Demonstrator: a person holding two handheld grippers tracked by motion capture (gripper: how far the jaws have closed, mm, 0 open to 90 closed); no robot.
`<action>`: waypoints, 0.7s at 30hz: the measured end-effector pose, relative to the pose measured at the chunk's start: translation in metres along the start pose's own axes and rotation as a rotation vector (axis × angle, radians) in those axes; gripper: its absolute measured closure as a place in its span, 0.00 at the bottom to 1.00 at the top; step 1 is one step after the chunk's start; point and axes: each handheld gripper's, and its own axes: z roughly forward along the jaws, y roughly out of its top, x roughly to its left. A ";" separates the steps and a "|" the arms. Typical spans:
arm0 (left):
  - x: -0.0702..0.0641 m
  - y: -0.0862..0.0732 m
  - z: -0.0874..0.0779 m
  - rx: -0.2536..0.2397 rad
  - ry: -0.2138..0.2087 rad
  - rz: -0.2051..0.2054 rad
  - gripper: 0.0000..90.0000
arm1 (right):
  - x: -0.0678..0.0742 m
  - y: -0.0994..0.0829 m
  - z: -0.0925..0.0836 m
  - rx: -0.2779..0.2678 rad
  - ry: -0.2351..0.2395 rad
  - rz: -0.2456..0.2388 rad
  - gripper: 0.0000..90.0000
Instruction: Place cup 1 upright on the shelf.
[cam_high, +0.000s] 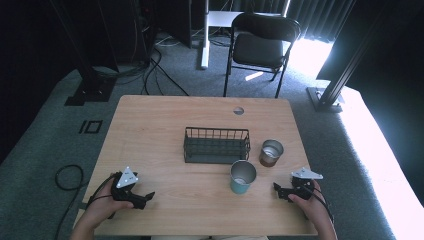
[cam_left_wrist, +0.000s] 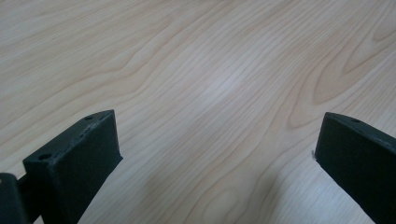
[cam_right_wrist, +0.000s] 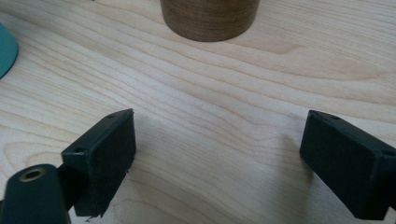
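On the wooden table a black wire basket stands in the middle. A teal metal cup stands just in front of its right end, and a brown metal cup stands to the basket's right. My left gripper rests open near the front left edge, over bare wood. My right gripper rests open near the front right, right of the teal cup. In the right gripper view the brown cup's base is ahead of the jaws and the teal cup's edge is at left.
A black folding chair stands beyond the table's far edge. A round cable hole sits near the far edge. Cables lie on the grey carpet to the left. Black frame posts stand at the right.
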 end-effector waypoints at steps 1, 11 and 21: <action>-0.002 0.002 0.001 0.001 -0.009 0.007 0.01 | 0.000 0.000 0.000 0.000 0.000 0.000 0.11; -0.017 0.020 0.018 0.017 -0.068 0.062 0.01 | 0.000 0.000 0.000 0.001 0.000 0.001 0.11; -0.036 0.037 0.034 -0.011 -0.133 0.120 0.01 | 0.000 0.000 0.000 0.000 0.000 0.001 0.11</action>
